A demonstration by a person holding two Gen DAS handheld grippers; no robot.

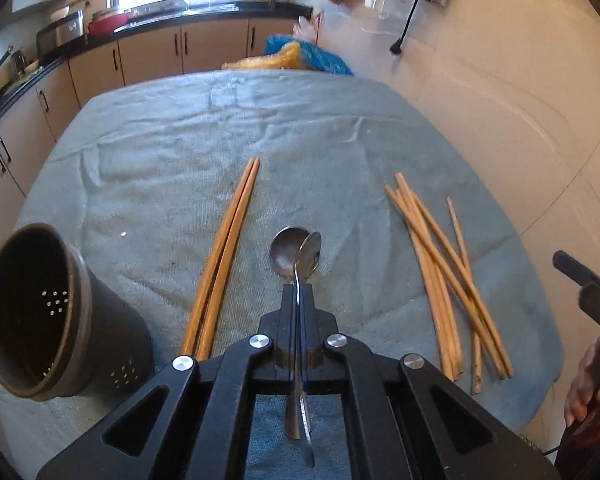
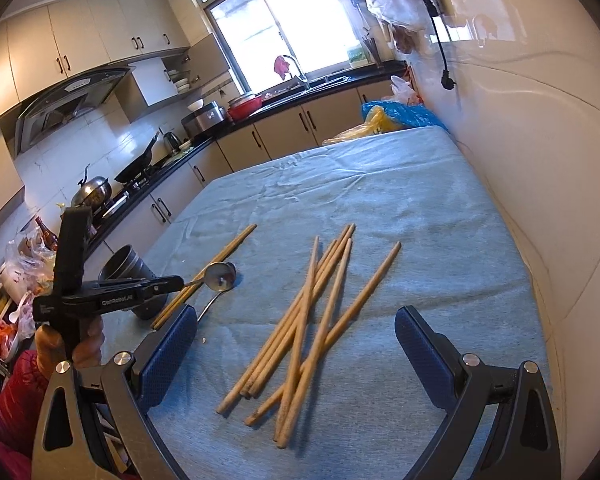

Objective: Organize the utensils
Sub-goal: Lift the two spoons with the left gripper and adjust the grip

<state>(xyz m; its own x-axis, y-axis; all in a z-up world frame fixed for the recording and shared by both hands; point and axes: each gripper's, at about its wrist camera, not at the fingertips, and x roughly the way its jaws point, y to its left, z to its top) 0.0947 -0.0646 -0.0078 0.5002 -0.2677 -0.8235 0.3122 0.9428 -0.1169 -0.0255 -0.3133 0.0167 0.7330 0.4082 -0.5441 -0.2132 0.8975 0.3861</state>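
My left gripper (image 1: 297,292) is shut on a metal spoon (image 1: 311,254), holding it by the handle a little above the table. A second spoon (image 1: 285,250) lies on the cloth under it. A pair of wooden chopsticks (image 1: 224,252) lies to the left. A loose heap of chopsticks (image 1: 444,276) lies to the right. A dark perforated utensil holder (image 1: 36,312) stands at the near left. My right gripper (image 2: 296,344) is open and empty, low over the chopstick heap (image 2: 308,328). The left gripper (image 2: 172,282) with its spoon (image 2: 219,275) shows there too.
The table is covered by a grey-blue cloth (image 1: 260,128). A white wall (image 1: 520,100) runs along its right side. Blue and yellow bags (image 1: 300,58) sit past the far edge. Kitchen cabinets and a counter (image 1: 148,52) run behind and to the left.
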